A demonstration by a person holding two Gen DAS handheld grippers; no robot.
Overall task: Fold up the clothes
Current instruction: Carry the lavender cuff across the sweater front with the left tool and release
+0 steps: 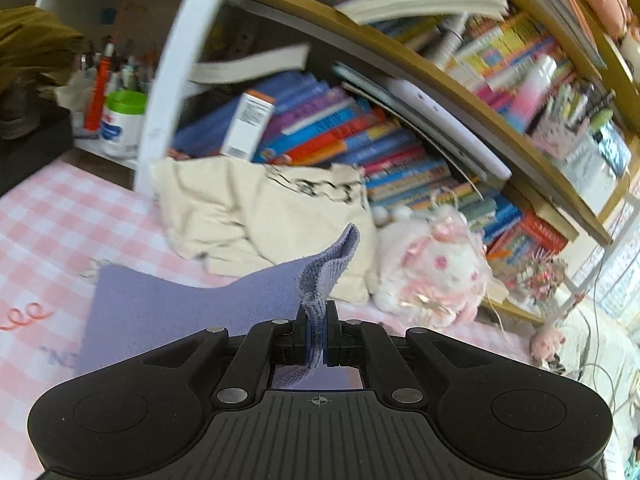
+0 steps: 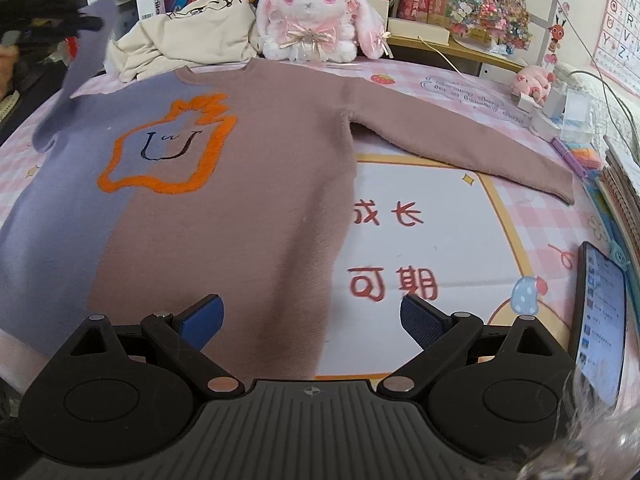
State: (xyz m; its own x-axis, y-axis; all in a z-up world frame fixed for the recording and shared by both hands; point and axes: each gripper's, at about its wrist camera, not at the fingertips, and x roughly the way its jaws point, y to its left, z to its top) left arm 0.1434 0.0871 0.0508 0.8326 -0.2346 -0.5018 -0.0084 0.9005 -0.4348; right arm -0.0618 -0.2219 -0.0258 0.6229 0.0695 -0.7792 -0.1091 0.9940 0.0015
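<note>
A half purple, half brown sweater (image 2: 224,184) with an orange outline figure lies flat, front up, on the pink checked table cover (image 2: 460,240). Its brown sleeve (image 2: 460,132) stretches out to the right. Its purple sleeve (image 1: 192,308) is lifted off the table, with its ribbed cuff pinched in my left gripper (image 1: 316,340), which is shut on it. In the right wrist view that sleeve (image 2: 86,60) rises at the far left toward the left gripper (image 2: 80,22). My right gripper (image 2: 312,316) stands open, hovering above the sweater's hem with nothing between its fingers.
A cream garment (image 2: 188,36) and a pink plush rabbit (image 2: 312,12) sit at the back against bookshelves (image 1: 360,136). A phone (image 2: 600,320) lies at the right edge, beside stacked books and small boxes (image 2: 568,112). A pen cup (image 1: 120,120) stands far left.
</note>
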